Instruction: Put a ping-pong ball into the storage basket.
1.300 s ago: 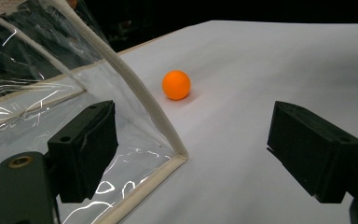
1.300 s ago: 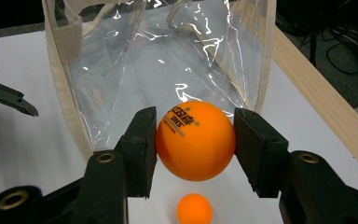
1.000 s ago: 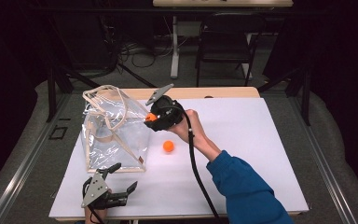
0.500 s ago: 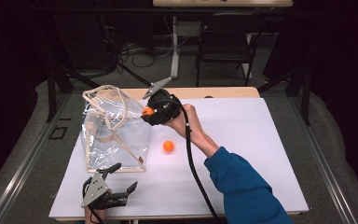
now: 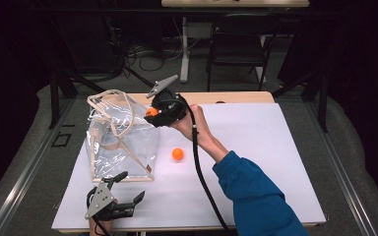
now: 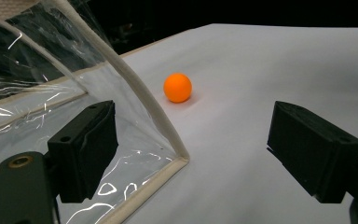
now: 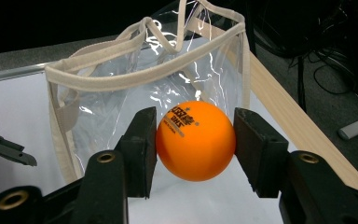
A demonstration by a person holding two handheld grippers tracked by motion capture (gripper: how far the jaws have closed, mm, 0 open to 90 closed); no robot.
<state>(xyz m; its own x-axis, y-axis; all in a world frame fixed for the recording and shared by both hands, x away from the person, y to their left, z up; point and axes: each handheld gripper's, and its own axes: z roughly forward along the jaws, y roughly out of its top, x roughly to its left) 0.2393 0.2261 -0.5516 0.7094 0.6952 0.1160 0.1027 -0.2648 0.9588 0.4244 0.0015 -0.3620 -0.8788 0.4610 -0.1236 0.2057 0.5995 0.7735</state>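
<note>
A white-topped table is set in a dark room, with a chair and floor cables behind it. One clear plastic bag with cream trim and handles is stood upright on the table and serves as landmark. One orange ball is held clamped between the pads of the right gripper, raised beside the bag's upper edge on the side away from the left gripper; in the right gripper view the bag's open mouth is seen just beyond the ball. A second orange ball is left lying on the table, near the bag's lower corner and apart from it. The left gripper is rested near the table's front edge, in front of the bag, its jaws spread wide and nothing held between them; the bag's corner is seen between them in the left gripper view. No ball can be made out inside the bag. Progress is judged early: one ball lifted but not yet dropped in, one ball not yet picked up.
</note>
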